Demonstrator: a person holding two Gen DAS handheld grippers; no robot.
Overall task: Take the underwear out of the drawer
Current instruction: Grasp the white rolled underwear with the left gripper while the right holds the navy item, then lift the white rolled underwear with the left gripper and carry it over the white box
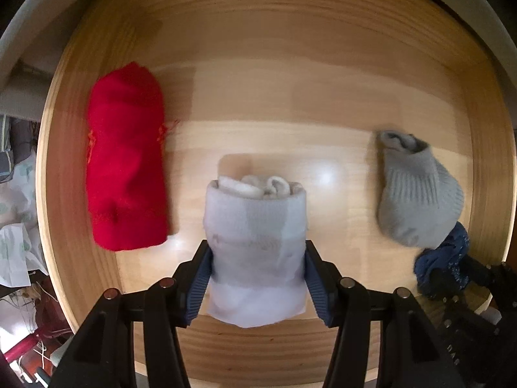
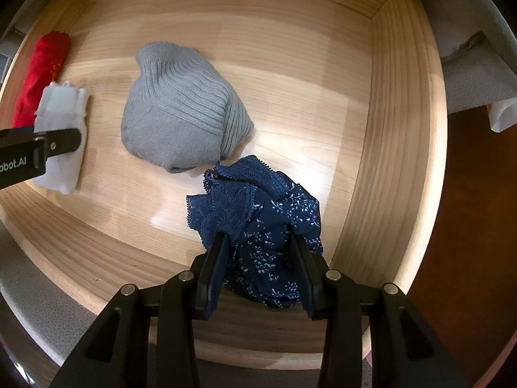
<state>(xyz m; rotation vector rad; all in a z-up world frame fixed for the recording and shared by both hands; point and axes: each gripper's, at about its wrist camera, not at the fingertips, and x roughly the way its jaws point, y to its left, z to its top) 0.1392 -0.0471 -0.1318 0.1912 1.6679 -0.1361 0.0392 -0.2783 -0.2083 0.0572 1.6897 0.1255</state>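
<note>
Warm overhead light glares on the drawer (image 1: pixel 258 123) floor; left view motion-blurred, fisheye edges vignetted dark

One wooden drawer (image 2: pixel 397 135) holds four bundles of clothing. One is a red roll (image 1: pixel 126 158), one a white roll (image 1: pixel 255 226), one a grey ribbed bundle (image 2: pixel 184 110), and one a piece of navy lace underwear with small white flowers (image 2: pixel 258 213). Two hand-held grippers are in the drawer: the left (image 1: pixel 257 278) and the right (image 2: pixel 258 268).

Glossy pale wood drawer (image 2: pixel 387 129); ribbed grey knit bundle (image 2: pixel 184 110); lacy navy underwear (image 2: pixel 258 213).
</note>
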